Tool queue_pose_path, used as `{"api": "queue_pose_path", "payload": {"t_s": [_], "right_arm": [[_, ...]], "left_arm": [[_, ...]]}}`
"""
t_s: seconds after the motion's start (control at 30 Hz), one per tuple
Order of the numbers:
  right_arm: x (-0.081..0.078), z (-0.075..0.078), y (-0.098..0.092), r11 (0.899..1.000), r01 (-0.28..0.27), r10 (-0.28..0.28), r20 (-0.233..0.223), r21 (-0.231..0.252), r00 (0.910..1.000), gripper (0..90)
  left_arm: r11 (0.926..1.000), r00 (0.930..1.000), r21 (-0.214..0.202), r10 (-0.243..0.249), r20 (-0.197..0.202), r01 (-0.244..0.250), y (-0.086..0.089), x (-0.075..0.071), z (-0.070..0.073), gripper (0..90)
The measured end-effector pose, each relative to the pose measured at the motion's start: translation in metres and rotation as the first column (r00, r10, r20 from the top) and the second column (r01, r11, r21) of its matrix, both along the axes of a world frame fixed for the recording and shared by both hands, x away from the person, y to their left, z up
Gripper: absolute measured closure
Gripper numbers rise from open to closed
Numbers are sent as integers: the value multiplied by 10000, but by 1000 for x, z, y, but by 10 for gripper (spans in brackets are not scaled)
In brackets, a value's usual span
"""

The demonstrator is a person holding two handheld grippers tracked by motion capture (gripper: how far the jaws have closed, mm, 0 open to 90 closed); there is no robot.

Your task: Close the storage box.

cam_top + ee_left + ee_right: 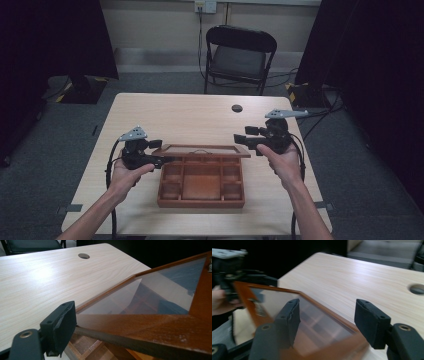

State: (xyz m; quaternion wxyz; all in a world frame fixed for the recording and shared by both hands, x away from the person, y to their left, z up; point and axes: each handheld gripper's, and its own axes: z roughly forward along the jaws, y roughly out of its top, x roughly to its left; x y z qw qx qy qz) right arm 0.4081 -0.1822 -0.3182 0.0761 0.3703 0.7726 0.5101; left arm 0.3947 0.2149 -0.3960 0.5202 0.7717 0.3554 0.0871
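Observation:
A brown wooden box (201,202) with several compartments stands on the table's near half. Its glass-paned lid (200,150) is raised above it, roughly level. My left gripper (165,160) is at the lid's left end. In the left gripper view one pad (61,325) touches the edge of the lid frame (150,327), and the frame hides the other jaw. At the lid's right end my right gripper (241,140) stands open. In the right gripper view the lid (244,293) passes between the jaws of that gripper (328,322), with a gap to the pads.
The light wooden table (175,115) has a round cable hole (237,108) at its far side. A black folding chair (239,57) stands behind it. Dark curtains hang at both sides. There is bare tabletop beyond the box.

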Motion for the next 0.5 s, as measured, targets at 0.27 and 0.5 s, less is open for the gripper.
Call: {"api": "queue_pose_path", "payload": {"t_s": [0.27,0.5], "right_arm": [[-4,18,42,9881,-1539,1539,67,17,9881,444],[-2,22,70,9584,-2841,2838,-137,-277,9588,585]], "left_arm": [[9997,9996,237,-22,271,15,1,-4,-2,159],[9999,9998,130,60,177,-62,3,-6,-7,155]]}}
